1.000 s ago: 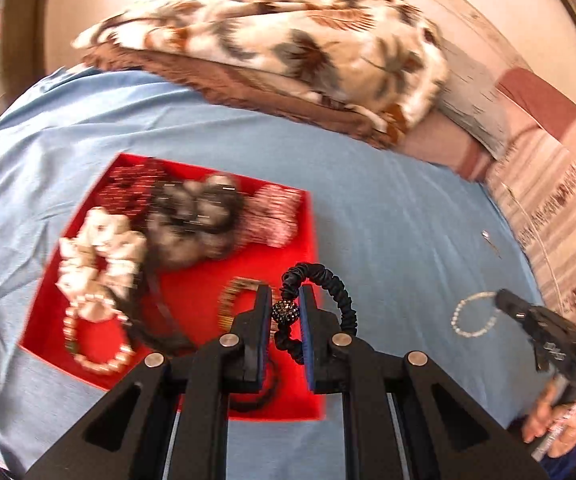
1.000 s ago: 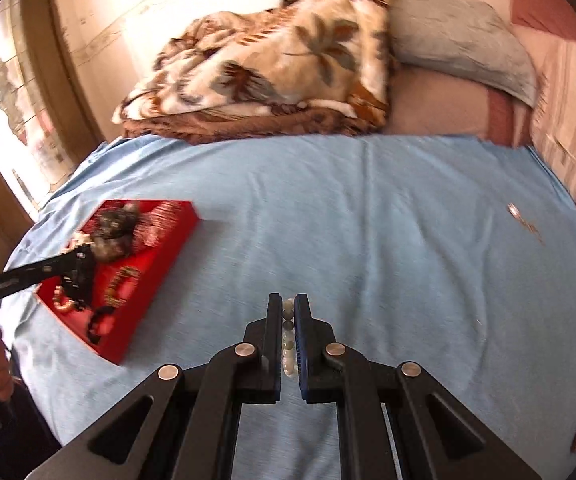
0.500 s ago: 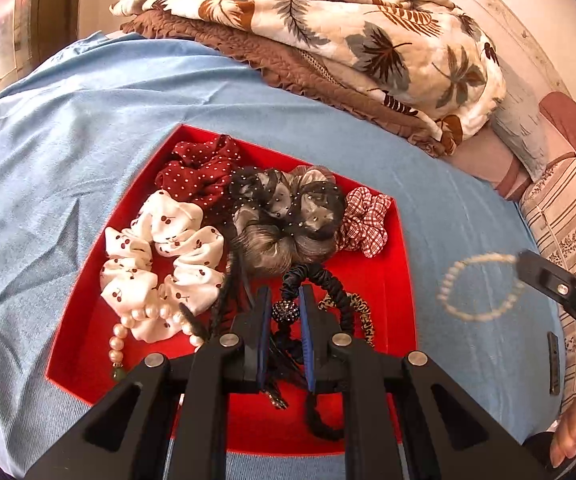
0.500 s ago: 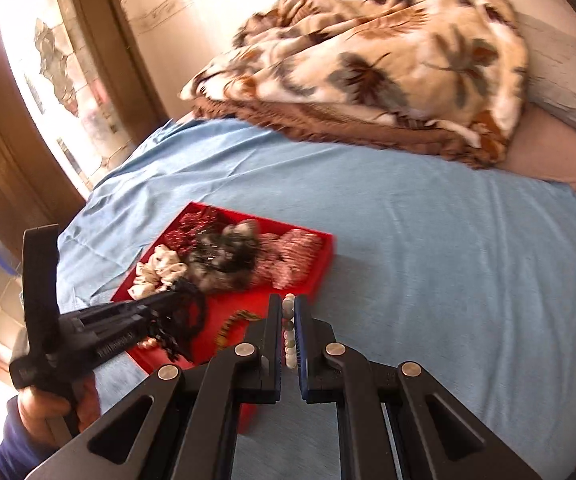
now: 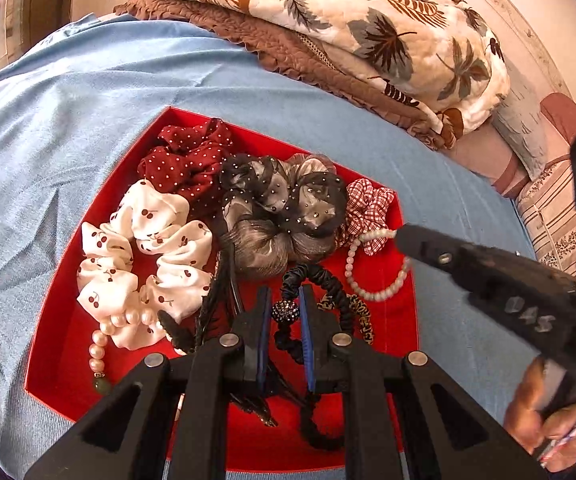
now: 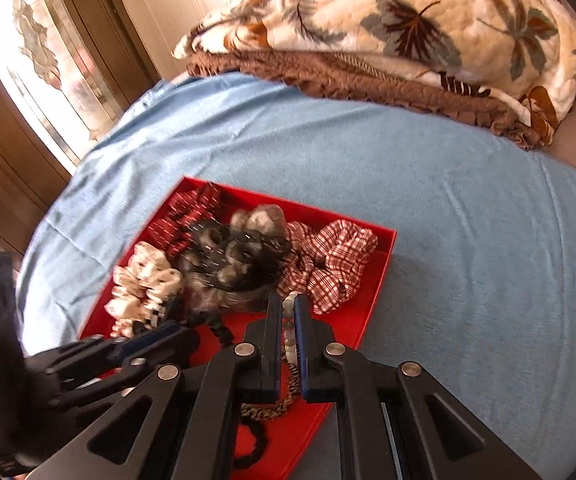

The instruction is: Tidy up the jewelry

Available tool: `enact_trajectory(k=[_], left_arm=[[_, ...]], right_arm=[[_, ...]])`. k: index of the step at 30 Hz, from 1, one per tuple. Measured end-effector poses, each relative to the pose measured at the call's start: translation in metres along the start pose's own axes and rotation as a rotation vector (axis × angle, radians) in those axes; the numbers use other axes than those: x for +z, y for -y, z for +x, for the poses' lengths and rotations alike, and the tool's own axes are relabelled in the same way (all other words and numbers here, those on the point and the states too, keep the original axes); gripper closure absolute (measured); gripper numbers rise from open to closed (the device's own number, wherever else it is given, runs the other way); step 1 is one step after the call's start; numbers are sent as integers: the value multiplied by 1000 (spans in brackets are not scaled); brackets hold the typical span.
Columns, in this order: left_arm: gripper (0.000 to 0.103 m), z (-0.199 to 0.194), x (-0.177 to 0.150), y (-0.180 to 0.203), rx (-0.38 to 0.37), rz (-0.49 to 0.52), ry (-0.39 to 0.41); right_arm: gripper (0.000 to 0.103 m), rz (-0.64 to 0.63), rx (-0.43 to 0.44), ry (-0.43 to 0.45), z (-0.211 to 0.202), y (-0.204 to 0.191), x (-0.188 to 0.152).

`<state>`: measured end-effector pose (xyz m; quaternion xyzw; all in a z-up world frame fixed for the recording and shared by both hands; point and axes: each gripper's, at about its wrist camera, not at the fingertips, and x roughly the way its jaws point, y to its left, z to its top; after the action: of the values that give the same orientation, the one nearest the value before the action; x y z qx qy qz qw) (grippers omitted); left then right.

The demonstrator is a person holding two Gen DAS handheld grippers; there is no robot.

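A red tray lies on the blue bed sheet and holds several scrunchies and bracelets. My left gripper is shut on a black hair tie with a sparkly bead, low over the tray's near part. My right gripper is shut on a white pearl bracelet over the tray's right side. In the left wrist view the bracelet hangs as a loop from the right gripper's fingertips, above the tray. The left gripper also shows in the right wrist view.
In the tray lie a white cherry scrunchie, a dark red dotted one, a grey-black one, a red checked one, a leopard band and a pearl string. A folded leaf-print blanket lies behind.
My right gripper has carried the pearl bracelet from the open sheet to over the tray. My left gripper has moved in over the tray and lowered with the black hair tie.
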<state>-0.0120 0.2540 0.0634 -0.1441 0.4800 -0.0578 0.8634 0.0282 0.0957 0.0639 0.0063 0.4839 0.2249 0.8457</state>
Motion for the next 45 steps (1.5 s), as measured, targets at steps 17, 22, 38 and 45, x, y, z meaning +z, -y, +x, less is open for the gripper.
enact_trajectory(k=[17,22,38,45], left_arm=[[62,-21,-2,10,-49,22,67],[59,-45,-3,9,-78,27,147],[39,-115,8,-69,205,-178,415],[36,-114,6,-72,243,-167,419]], right_arm=[[76,24,-45,10,-7,13,-2],[74,26,-64,27,-22,18,-4],[74,-67,71,-4,-20,-51,-30],[74,-175,58,-44,-2,-84,-46]])
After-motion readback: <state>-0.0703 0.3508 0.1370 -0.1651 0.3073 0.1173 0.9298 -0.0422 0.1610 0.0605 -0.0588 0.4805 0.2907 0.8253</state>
